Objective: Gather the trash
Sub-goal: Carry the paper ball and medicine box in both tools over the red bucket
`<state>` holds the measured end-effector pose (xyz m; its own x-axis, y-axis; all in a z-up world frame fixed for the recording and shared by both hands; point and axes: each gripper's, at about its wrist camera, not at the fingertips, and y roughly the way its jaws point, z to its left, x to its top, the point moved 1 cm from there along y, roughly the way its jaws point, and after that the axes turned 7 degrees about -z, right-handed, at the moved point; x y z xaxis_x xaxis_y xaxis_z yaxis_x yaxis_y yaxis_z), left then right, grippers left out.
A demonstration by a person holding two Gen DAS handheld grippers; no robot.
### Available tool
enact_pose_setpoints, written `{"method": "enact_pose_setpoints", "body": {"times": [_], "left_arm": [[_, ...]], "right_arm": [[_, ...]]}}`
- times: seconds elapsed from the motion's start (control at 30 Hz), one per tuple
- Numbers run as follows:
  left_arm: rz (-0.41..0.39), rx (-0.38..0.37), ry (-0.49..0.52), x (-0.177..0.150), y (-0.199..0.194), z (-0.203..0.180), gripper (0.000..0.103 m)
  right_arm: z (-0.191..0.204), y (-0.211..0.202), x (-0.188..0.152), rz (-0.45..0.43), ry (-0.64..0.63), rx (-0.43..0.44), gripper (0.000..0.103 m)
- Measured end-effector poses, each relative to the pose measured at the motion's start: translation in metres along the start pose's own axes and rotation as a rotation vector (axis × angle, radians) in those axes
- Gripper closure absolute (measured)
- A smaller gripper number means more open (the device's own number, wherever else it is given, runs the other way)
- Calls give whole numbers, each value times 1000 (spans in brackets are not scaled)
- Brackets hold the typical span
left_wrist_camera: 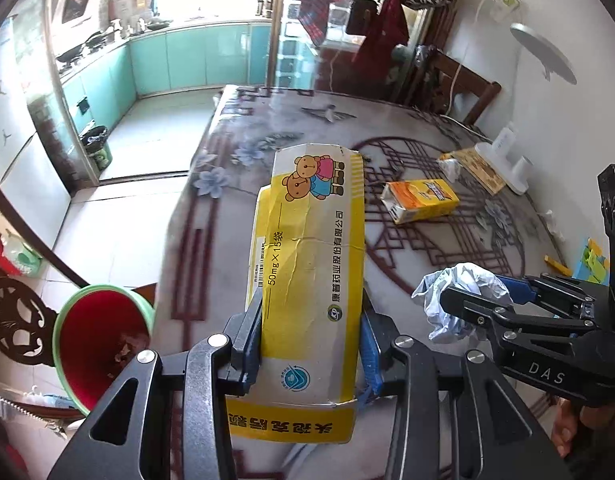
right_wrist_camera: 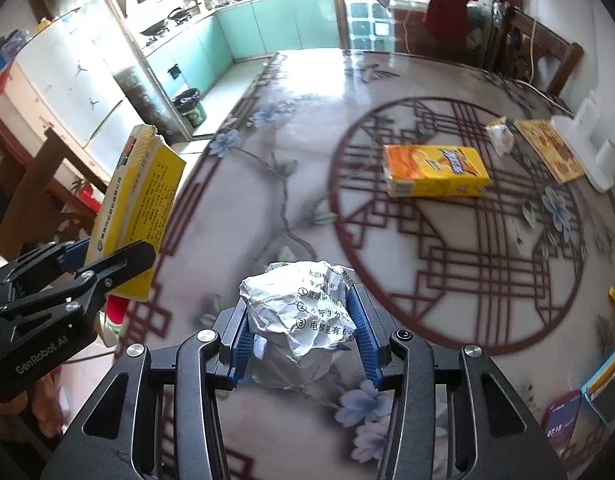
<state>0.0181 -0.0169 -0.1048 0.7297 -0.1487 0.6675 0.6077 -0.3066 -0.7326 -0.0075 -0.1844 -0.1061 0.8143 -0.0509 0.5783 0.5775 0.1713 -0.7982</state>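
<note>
Between left fingers (left_wrist_camera: 311,344), creased yellow cardboard box (left_wrist_camera: 311,264); between right fingers (right_wrist_camera: 303,328), crumpled paper wad (right_wrist_camera: 299,316).

— What's the room like around me?
— I see a table (right_wrist_camera: 291,128) under a glossy cover printed with blue flowers and a dark red lattice circle. Beyond it, a kitchen with teal cabinets (right_wrist_camera: 267,24), a stove with pans and bright daylight glaring off pale floor tiles (left_wrist_camera: 147,128).
— And the sides?
— A white wall (left_wrist_camera: 547,8) on my right, a dark wooden chair (right_wrist_camera: 547,52) at the far end, a white fridge (right_wrist_camera: 67,92) on my left.
</note>
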Motion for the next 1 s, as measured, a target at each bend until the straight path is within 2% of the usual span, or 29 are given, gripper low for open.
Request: {"method": "enact_pose_setpoints", "body": {"times": [0.53,1.0], "left_arm": [[-28,40,-66,-13,-29,71,64],[-20,152,-199,-43,-46,154,64]], "right_arm": [[66,6,10,-4,-69,13,60],[132,20,23,-11,-173,80,60]]}}
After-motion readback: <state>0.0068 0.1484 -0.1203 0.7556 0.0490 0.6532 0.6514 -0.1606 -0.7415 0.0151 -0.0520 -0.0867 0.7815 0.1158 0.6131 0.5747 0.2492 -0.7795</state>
